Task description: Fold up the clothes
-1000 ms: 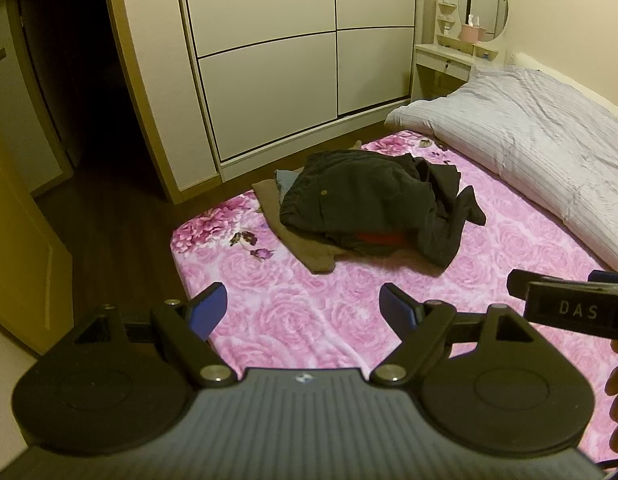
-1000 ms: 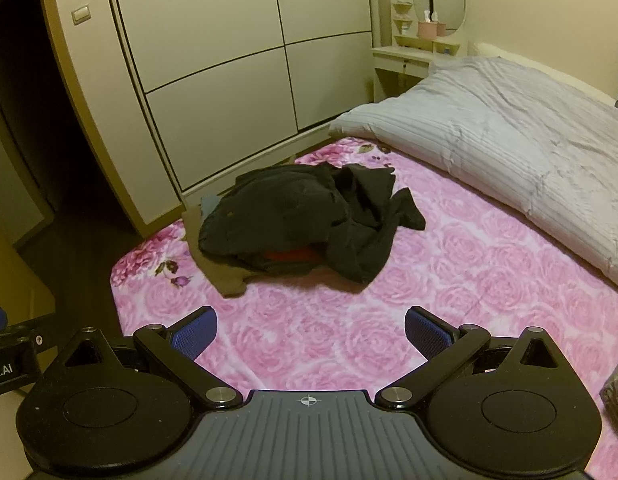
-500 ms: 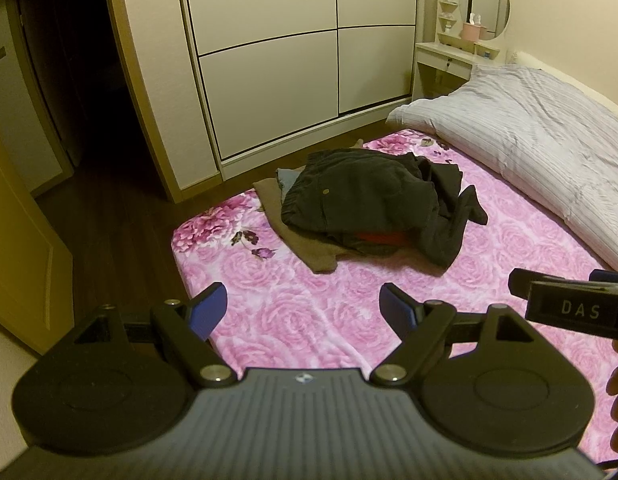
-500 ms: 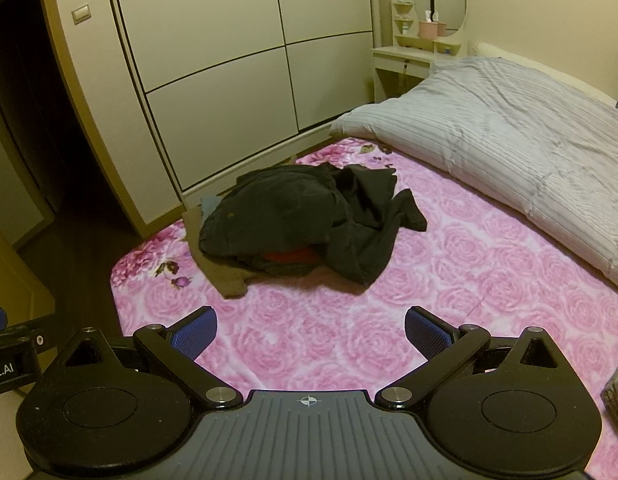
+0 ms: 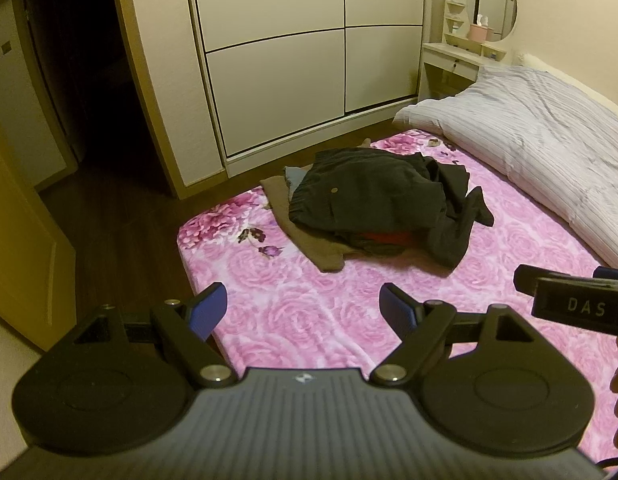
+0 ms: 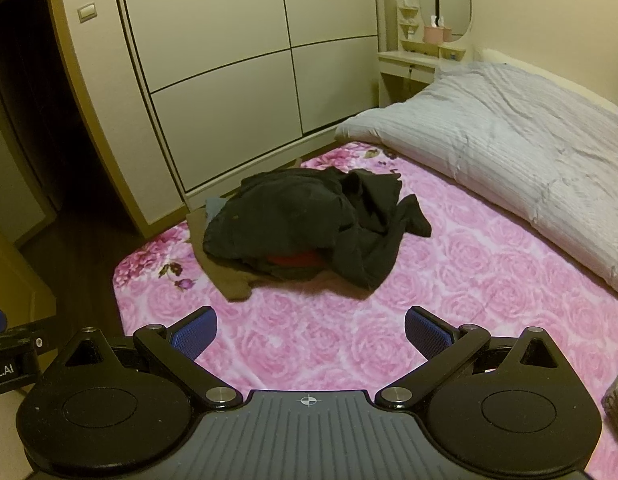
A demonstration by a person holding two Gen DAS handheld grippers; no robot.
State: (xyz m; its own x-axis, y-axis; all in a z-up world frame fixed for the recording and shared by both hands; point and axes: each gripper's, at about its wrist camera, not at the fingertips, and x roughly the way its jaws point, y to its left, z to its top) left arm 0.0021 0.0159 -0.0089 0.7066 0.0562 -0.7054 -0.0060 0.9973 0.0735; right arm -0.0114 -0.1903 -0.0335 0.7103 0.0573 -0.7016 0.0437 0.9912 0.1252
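Left hand-held gripper (image 5: 303, 308): lower centre of the left wrist view; blue-padded fingers spread wide, nothing between them, held above the near edge of the bed.

Right hand-held gripper (image 6: 309, 330): lower centre of the right wrist view; fingers likewise spread wide and empty. Its black body also shows at the right edge of the left wrist view.

Pink rose-print bedspread (image 5: 333, 312): covers the bed below and ahead of both grippers; bare fabric lies between the fingertips and the clothes.

Pile of clothes (image 5: 373, 196): mid-frame, well beyond both grippers, near the far left corner of the bedspread. In the left wrist view it sits ahead and slightly right of the gap between the fingers; in the right wrist view (image 6: 305, 216), ahead, about centred. Untouched by either gripper. A dark crumpled garment lies on top, a red piece (image 5: 385, 237) showing under its near edge, a flat brown garment (image 5: 309, 236) beneath, sticking out to the left.

Striped pale duvet (image 5: 541, 132): upper right, heaped along the bed's far side.

Wardrobe with sliding doors (image 5: 293, 52): upper centre, behind the bed.

Dressing table with round mirror (image 5: 461, 54): upper right corner.
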